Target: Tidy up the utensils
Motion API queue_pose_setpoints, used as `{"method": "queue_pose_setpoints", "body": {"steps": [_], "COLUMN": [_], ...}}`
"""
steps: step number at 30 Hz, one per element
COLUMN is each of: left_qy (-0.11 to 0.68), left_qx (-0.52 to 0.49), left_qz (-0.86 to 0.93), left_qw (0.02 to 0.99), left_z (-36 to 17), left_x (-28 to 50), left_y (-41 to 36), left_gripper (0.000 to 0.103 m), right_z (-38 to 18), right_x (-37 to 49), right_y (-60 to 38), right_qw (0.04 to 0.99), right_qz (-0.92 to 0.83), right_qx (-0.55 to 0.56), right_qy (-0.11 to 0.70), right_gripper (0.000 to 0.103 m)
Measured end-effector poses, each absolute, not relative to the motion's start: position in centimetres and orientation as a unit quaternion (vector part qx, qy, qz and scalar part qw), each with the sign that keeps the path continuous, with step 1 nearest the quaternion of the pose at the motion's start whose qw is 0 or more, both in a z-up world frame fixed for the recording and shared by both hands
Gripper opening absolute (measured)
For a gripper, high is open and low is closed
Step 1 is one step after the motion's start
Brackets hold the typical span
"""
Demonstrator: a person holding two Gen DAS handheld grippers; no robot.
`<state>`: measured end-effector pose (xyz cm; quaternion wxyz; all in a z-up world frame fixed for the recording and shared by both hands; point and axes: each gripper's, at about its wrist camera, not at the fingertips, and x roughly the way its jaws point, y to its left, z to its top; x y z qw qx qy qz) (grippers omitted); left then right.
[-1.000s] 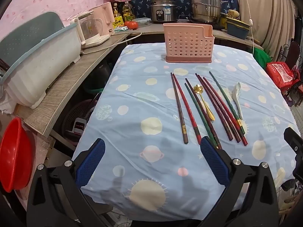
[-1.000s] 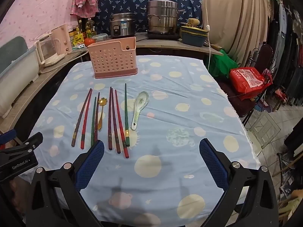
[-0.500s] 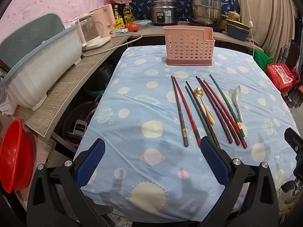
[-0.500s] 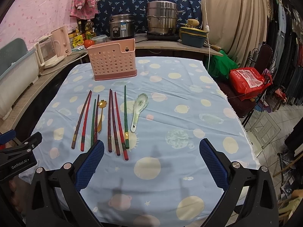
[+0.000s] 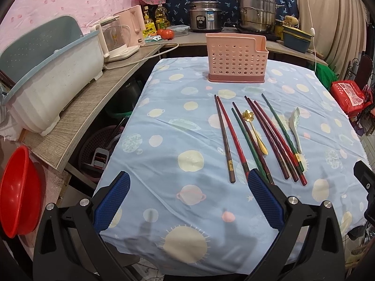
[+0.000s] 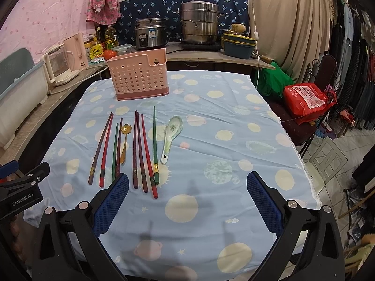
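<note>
- The left gripper (image 5: 188, 201) has its jaws spread wide and empty; its right pad (image 5: 263, 202) hides the near ends of two chopsticks.
- The right gripper (image 6: 187, 201) is likewise released, holding nothing.
- Chopsticks (image 6: 140, 152), a gold spoon (image 6: 124, 144) and a ceramic spoon (image 6: 172, 132) lie side by side on the tablecloth (image 6: 222, 154).
- The pink perforated utensil holder (image 6: 138, 77) stands at 12 o'clock beyond them.

We hold our left gripper (image 5: 186, 195) and right gripper (image 6: 187, 195) side by side, jaws spread wide with nothing between the blue pads.
</note>
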<state>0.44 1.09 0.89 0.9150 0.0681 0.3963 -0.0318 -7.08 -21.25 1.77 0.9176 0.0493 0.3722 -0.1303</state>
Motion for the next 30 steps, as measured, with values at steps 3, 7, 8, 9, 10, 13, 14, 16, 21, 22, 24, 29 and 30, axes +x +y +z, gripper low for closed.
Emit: {"method": "queue_pose_setpoints", "body": {"steps": [3, 7, 8, 9, 10, 13, 14, 16, 21, 22, 24, 29, 30], "left_qy": [0.397, 0.397, 0.397, 0.398, 0.399, 0.400, 0.400, 0.400, 0.401, 0.401, 0.401, 0.401, 0.401], "left_qx": [0.068, 0.068, 0.067, 0.067, 0.066, 0.066, 0.065, 0.065, 0.065, 0.065, 0.065, 0.065, 0.065], "left_qz": [-0.032, -0.034, -0.035, -0.035, -0.035, -0.034, -0.034, -0.034, -0.035, -0.035, -0.035, -0.035, -0.035], "left_qw": [0.915, 0.915, 0.915, 0.914, 0.914, 0.914, 0.914, 0.913, 0.913, 0.913, 0.913, 0.913, 0.913], "left_z": [0.94, 1.03, 1.04, 1.05, 1.07, 0.76, 0.76, 0.71, 0.57, 0.60, 0.59, 0.57, 0.58], "left_x": [0.39, 0.27, 0.26, 0.25, 0.23, 0.36, 0.32, 0.42, 0.42, 0.44, 0.43, 0.40, 0.40], "left_y": [1.09, 0.98, 0.96, 0.95, 0.94, 1.22, 1.20, 1.25, 1.24, 1.27, 1.26, 1.20, 1.22], "left_gripper": [0.096, 0.096, 0.096, 0.096, 0.096, 0.096, 0.096, 0.096, 0.096, 0.096, 0.096, 0.096, 0.096], "right_z": [1.80, 1.86, 1.86, 1.84, 1.78, 1.84, 1.84, 1.79, 1.79, 1.84, 1.82, 1.83, 1.85], "right_x": [-7.09, -7.07, -7.08, -7.09, -7.12, -7.10, -7.10, -7.12, -7.14, -7.11, -7.14, -7.15, -7.15], "right_y": [-21.27, -21.35, -21.37, -21.34, -21.28, -21.39, -21.37, -21.30, -21.29, -21.37, -21.41, -21.40, -21.42], "right_qw": [0.918, 0.918, 0.918, 0.918, 0.918, 0.918, 0.918, 0.918, 0.918, 0.918, 0.918, 0.918, 0.918], "right_qz": [-0.130, -0.130, -0.129, -0.130, -0.130, -0.130, -0.130, -0.130, -0.130, -0.130, -0.129, -0.129, -0.129], "right_qx": [0.049, 0.049, 0.049, 0.049, 0.049, 0.050, 0.050, 0.049, 0.049, 0.049, 0.051, 0.051, 0.050], "right_qy": [0.372, 0.372, 0.372, 0.372, 0.372, 0.372, 0.372, 0.372, 0.371, 0.371, 0.372, 0.372, 0.371], "right_gripper": [0.097, 0.097, 0.097, 0.097, 0.097, 0.097, 0.097, 0.097, 0.097, 0.097, 0.097, 0.097, 0.097]}}
